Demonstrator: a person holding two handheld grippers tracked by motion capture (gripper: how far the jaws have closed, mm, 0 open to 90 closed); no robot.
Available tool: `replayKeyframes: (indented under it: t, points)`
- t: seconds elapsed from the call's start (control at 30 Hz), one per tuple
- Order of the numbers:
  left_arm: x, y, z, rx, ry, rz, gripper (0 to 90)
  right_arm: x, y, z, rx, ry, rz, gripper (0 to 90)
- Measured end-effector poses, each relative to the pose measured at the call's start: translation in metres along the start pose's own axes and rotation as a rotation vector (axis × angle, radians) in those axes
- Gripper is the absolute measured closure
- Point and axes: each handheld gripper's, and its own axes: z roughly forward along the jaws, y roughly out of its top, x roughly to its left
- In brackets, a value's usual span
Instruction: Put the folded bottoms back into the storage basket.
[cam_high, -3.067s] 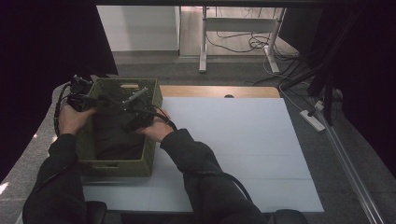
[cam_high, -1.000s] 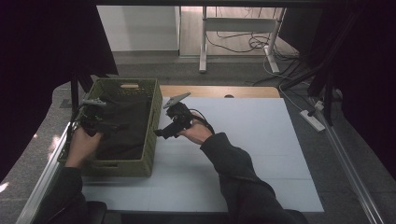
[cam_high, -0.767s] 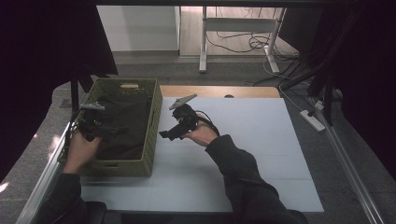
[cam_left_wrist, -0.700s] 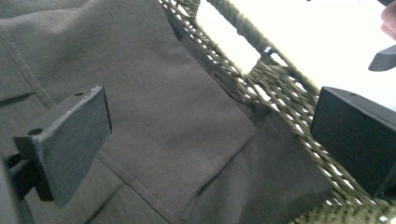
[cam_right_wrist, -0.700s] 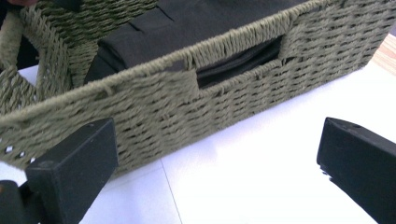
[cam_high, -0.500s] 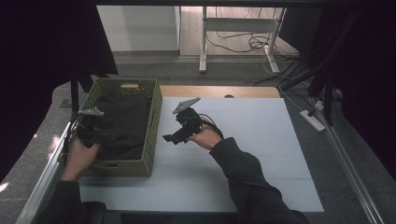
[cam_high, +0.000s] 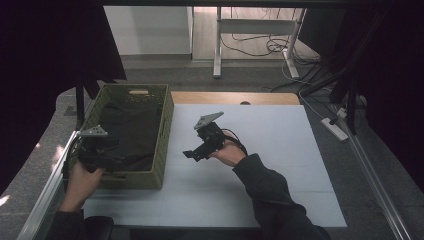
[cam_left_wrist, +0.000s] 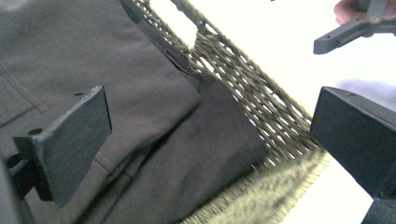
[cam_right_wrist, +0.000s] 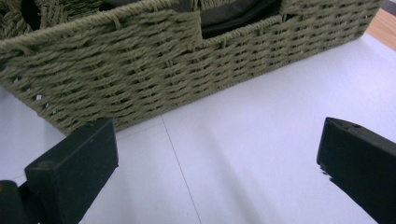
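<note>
Jaws of both grippers stand spread wide, pinching nothing. Left gripper hangs over the near left corner of the woven olive basket, just above the dark folded cloth lying inside. Right gripper, held low over the white table, faces the basket's coarse rope-like wall close ahead.

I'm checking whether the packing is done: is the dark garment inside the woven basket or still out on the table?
Inside. The dark garment lies within the basket walls, below its rim.
</note>
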Motion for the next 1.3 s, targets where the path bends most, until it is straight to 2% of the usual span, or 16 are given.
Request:
replayKeyframes:
  t: [0.23,0.33,0.57,0.83,1.0,1.2,1.3]
  points:
    - [-0.015,-0.015,-0.012,-0.017,0.002,0.0,0.0,-0.003,-0.011,-0.004,0.001,-0.004,0.019,0.0]
    - [-0.023,-0.023,-0.018,-0.014,0.012,0.016,0.0,-0.002,-0.015,-0.004,0.006,-0.005,0.021,0.0]
    - [-0.036,-0.042,-0.032,-0.042,0.015,0.001,0.0,-0.001,-0.024,-0.004,0.02,-0.018,0.018,0.0]
    - [-0.051,-0.065,-0.036,-0.036,0.029,0.023,0.0,-0.001,-0.029,-0.007,0.02,-0.019,0.023,0.0]
    - [-0.052,-0.081,-0.035,-0.033,0.037,0.035,0.0,0.001,-0.031,-0.01,0.016,-0.018,0.022,0.0]
    - [-0.045,-0.095,-0.031,-0.039,0.023,0.013,0.0,0.005,-0.035,-0.015,0.016,-0.014,0.018,0.0]
    - [-0.042,-0.101,-0.027,-0.022,0.056,0.021,0.0,0.005,-0.037,-0.017,0.017,-0.014,0.019,0.0]
